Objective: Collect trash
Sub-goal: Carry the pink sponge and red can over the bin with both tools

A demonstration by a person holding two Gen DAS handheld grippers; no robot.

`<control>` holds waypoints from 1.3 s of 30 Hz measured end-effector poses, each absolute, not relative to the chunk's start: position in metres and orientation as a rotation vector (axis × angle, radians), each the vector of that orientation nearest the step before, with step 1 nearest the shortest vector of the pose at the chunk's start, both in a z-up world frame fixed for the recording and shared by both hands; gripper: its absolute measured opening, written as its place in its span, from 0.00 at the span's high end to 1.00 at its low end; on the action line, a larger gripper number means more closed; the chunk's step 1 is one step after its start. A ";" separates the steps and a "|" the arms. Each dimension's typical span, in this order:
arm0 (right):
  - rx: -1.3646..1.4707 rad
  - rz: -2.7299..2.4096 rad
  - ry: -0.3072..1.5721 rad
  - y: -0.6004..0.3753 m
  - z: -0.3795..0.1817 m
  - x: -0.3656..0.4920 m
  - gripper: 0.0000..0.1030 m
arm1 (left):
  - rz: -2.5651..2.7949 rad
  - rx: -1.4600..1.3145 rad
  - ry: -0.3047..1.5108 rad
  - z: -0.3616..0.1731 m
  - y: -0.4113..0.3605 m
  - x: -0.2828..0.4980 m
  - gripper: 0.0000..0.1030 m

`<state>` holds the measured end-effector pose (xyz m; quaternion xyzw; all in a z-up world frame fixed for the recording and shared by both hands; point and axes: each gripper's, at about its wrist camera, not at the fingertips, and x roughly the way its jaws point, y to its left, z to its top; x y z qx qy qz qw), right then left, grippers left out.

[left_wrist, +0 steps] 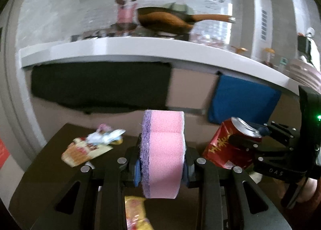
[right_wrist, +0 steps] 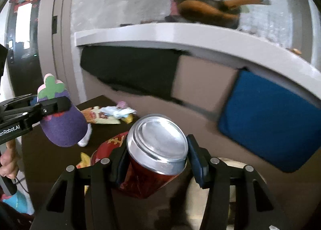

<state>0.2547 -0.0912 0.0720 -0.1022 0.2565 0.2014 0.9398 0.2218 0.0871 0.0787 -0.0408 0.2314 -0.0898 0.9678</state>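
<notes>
Right wrist view: the red can [right_wrist: 154, 155] sits crosswise between the pads of the right gripper [right_wrist: 155, 161], clamped and lifted clear of the dark table [right_wrist: 50, 161]. Its wall is dented and creased, thin metal that has buckled, while the silver end stays round and smooth. In the left wrist view the left gripper [left_wrist: 162, 166] is closed on the sponge [left_wrist: 162, 153], a soft pink foam slab with a rough purple scouring face and a wavy outline; from the other side it looks like a purple eggplant shape with a green top. So 2 items look to be in hand, neither yet dropped anywhere, and no bin shows. What is left lies flat on the table: the crinkled snack wrappers [left_wrist: 94, 145] near its far edge, a glossy yellow packet [left_wrist: 136, 212] below the left gripper, and a small white piece by the sponge. Behind, a white shelf [left_wrist: 120, 49] with black and blue cloths hanging under it
</notes>
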 end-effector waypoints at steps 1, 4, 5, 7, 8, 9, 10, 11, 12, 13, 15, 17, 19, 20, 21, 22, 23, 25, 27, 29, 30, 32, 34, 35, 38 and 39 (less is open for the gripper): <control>-0.206 0.402 0.519 -0.098 0.074 0.253 0.52 | -0.195 -0.081 0.468 0.080 0.079 0.224 0.69; -0.199 0.361 0.502 -0.125 0.079 0.247 0.52 | -0.250 -0.075 0.476 0.084 0.049 0.231 0.69; -0.195 0.340 0.496 -0.137 0.082 0.245 0.52 | -0.264 -0.074 0.479 0.084 0.039 0.234 0.69; -0.189 0.312 0.488 -0.154 0.085 0.241 0.52 | -0.302 -0.074 0.481 0.086 0.019 0.239 0.69; -0.185 0.292 0.482 -0.165 0.087 0.240 0.52 | -0.322 -0.074 0.482 0.086 0.010 0.241 0.69; -0.181 0.275 0.479 -0.174 0.089 0.239 0.52 | -0.348 -0.074 0.482 0.086 -0.002 0.243 0.69; -0.174 0.252 0.476 -0.187 0.091 0.237 0.52 | -0.366 -0.071 0.482 0.086 -0.011 0.245 0.69; -0.170 0.234 0.474 -0.197 0.092 0.236 0.52 | -0.383 -0.068 0.483 0.086 -0.022 0.247 0.69; -0.169 0.218 0.472 -0.204 0.094 0.235 0.52 | -0.402 -0.067 0.485 0.085 -0.033 0.249 0.69; -0.170 0.201 0.469 -0.211 0.095 0.234 0.52 | -0.422 -0.068 0.491 0.083 -0.044 0.252 0.69; -0.173 0.164 0.466 -0.227 0.095 0.231 0.52 | -0.461 -0.073 0.507 0.080 -0.061 0.258 0.69; -0.177 0.132 0.466 -0.239 0.094 0.230 0.52 | -0.485 -0.073 0.521 0.075 -0.077 0.264 0.69; -0.166 0.113 0.478 -0.251 0.088 0.232 0.52 | -0.501 -0.074 0.540 0.068 -0.090 0.271 0.69; -0.155 0.108 0.486 -0.257 0.086 0.232 0.52 | -0.507 -0.077 0.550 0.065 -0.095 0.275 0.69; -0.147 0.106 0.491 -0.259 0.083 0.234 0.52 | -0.513 -0.080 0.563 0.061 -0.100 0.278 0.69; -0.137 0.102 0.500 -0.264 0.080 0.237 0.52 | -0.518 -0.080 0.574 0.057 -0.104 0.281 0.69; -0.127 0.100 0.508 -0.268 0.077 0.239 0.52 | -0.523 -0.076 0.582 0.054 -0.108 0.284 0.69; -0.111 0.101 0.524 -0.274 0.071 0.246 0.52 | -0.523 -0.068 0.598 0.045 -0.115 0.292 0.69; -0.097 0.098 0.539 -0.279 0.063 0.251 0.52 | -0.519 -0.066 0.620 0.036 -0.120 0.301 0.69; -0.087 0.097 0.555 -0.282 0.056 0.256 0.52 | -0.519 -0.068 0.645 0.026 -0.122 0.309 0.69; -0.082 0.097 0.563 -0.282 0.051 0.260 0.52 | -0.517 -0.067 0.657 0.021 -0.124 0.313 0.69; -0.062 0.097 0.591 -0.287 0.039 0.270 0.52 | -0.517 -0.071 0.688 0.011 -0.128 0.323 0.69; -0.043 0.099 0.612 -0.290 0.030 0.277 0.52 | -0.522 -0.083 0.717 0.002 -0.130 0.331 0.69; -0.038 0.096 0.623 -0.292 0.025 0.281 0.52 | -0.522 -0.087 0.730 -0.002 -0.131 0.335 0.69; -0.026 0.087 0.650 -0.297 0.012 0.290 0.52 | -0.528 -0.096 0.767 -0.013 -0.134 0.345 0.69; -0.020 0.085 0.658 -0.298 0.008 0.293 0.52 | -0.532 -0.094 0.779 -0.017 -0.136 0.348 0.69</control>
